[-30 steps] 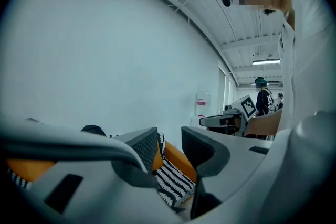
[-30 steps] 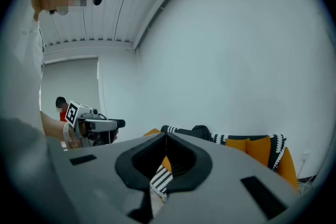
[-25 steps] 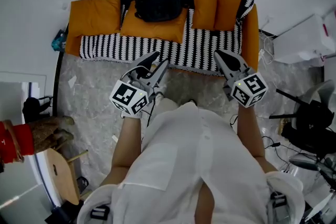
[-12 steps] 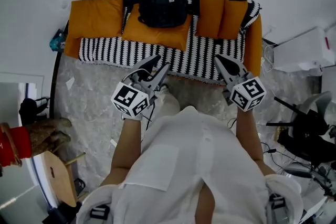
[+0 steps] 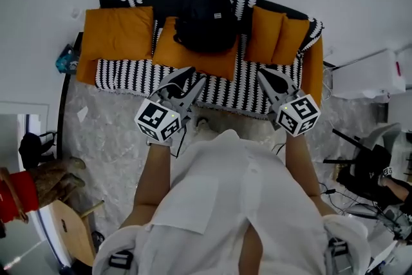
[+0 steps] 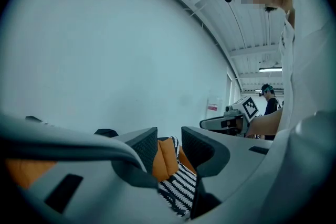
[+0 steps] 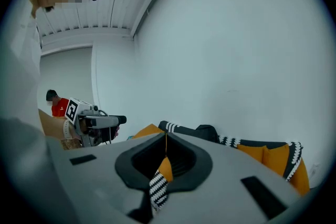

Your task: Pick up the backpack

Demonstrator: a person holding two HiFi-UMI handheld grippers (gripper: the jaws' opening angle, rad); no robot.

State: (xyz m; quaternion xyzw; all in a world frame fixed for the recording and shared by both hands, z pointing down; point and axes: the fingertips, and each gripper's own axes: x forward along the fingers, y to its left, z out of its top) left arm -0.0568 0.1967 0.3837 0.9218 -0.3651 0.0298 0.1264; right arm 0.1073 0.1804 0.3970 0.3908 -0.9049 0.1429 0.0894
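Observation:
The black backpack leans upright against the sofa back, resting on an orange cushion; its top shows in the right gripper view. My left gripper hovers over the sofa's front edge, just short of the backpack, open, with only the striped cover and a cushion seen between its jaws. To the right, my right gripper is level with it at the same edge, shut and empty. Neither gripper touches the backpack.
The sofa has a black-and-white striped cover and stands against a white wall, with orange cushions at left and right. A wooden stool stands bottom left; a white box and black chair at right. Other people stand behind.
Both grippers and the person have moved forward toward the sofa; the sofa and backpack now sit closer to the fingertips. Neither gripper's jaws have changed.

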